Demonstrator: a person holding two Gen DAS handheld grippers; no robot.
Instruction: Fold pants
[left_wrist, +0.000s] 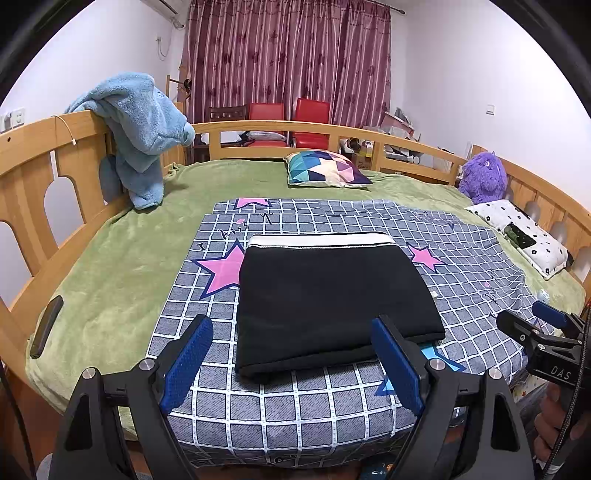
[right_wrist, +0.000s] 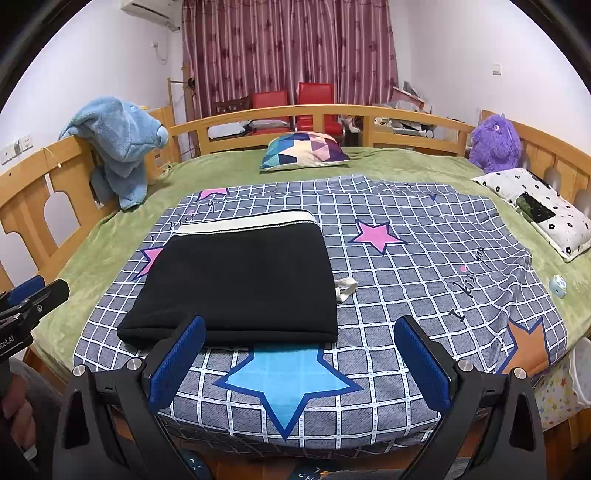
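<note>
Black pants (left_wrist: 328, 299) with a white waistband lie folded into a flat rectangle on the grey checked sheet (left_wrist: 476, 266); in the right wrist view the same pants (right_wrist: 243, 280) sit left of centre, with a white drawstring end (right_wrist: 345, 288) poking out at their right edge. My left gripper (left_wrist: 291, 332) hovers over the near edge of the pants, jaws wide open, nothing between the blue pads. Over a blue star on the sheet (right_wrist: 424, 258), my right gripper (right_wrist: 301, 332) is also open and empty, just right of the pants' near corner. Each gripper shows at the other view's edge.
A green blanket (left_wrist: 122, 254) covers the bed inside a wooden rail (left_wrist: 29, 177). A blue plush (left_wrist: 140, 129) hangs on the left rail; a patterned pillow (left_wrist: 325, 168), purple plush (left_wrist: 484, 177) and white pillow (left_wrist: 524, 232) lie beyond. A dark phone (left_wrist: 46, 326) rests at the left edge.
</note>
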